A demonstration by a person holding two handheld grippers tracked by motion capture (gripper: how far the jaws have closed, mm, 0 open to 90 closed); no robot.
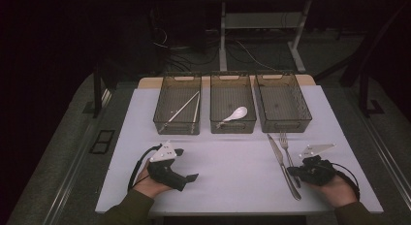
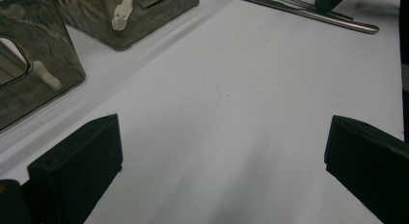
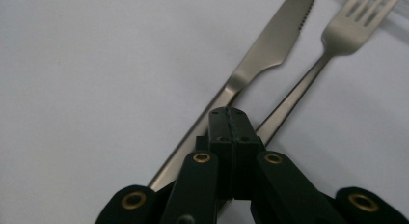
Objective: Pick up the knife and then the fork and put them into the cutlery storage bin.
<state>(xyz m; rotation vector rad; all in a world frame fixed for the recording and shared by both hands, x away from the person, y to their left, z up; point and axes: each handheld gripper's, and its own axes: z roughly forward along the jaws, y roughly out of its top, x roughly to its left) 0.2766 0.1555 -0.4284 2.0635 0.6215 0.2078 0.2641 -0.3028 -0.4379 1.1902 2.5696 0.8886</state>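
Knife [image 3: 270,52] and fork [image 3: 337,33] laid side by side, right gripper [image 3: 230,119] closed empty above their handles, left gripper [image 2: 222,151] held wide apart.

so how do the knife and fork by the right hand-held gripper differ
The silver metal table knife has a flat serrated blade; the silver metal fork ends in tines. The knife is longer, reaching nearer the table's front edge. The knife lies left of the fork. Both lie flat on the white table, roughly parallel.

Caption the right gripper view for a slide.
Shut right tool poised over knife and fork on the white table.
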